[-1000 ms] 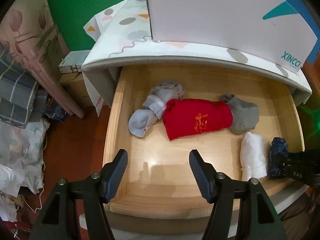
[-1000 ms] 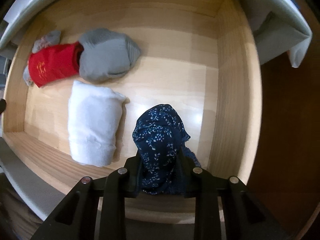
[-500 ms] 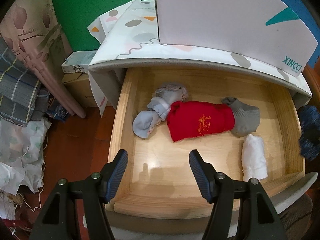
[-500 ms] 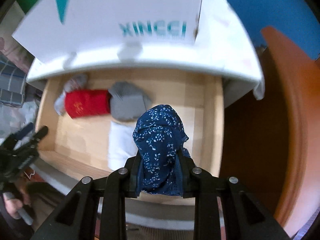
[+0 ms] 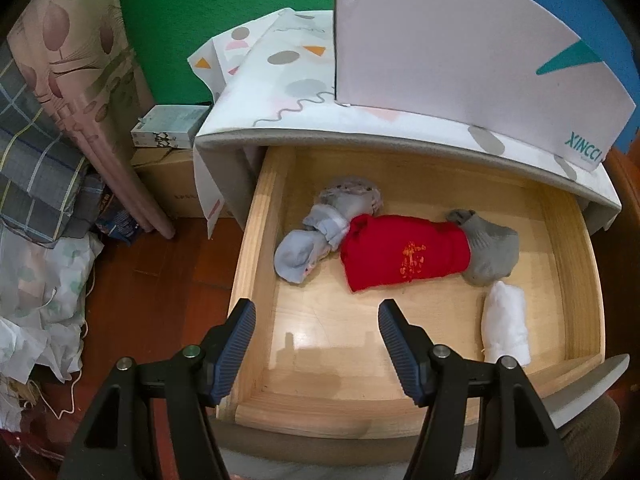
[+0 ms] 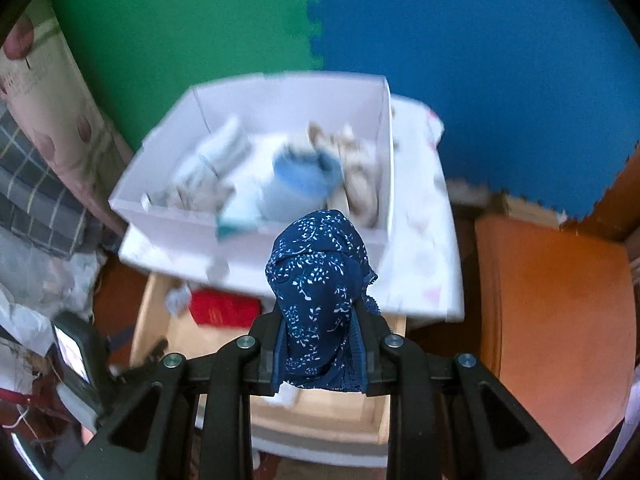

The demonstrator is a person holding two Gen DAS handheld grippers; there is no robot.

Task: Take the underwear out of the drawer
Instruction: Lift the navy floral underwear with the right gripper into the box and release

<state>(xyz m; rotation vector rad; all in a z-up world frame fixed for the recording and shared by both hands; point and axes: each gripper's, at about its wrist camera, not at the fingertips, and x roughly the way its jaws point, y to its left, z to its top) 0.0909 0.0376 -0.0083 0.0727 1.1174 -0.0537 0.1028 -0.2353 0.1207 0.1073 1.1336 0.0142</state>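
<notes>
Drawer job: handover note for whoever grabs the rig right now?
Right gripper: shut on the navy floral underwear, held above the drawer, in front of the white box.
Left gripper: open, empty, over the drawer's front.
Done: navy piece is out.
Left: set it down. Still in the drawer: red garment, grey piece, white roll, pale blue bundle.

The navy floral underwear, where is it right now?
In the right wrist view the navy floral underwear is clamped in the right gripper, lifted above the open drawer in front of the white box.
</notes>
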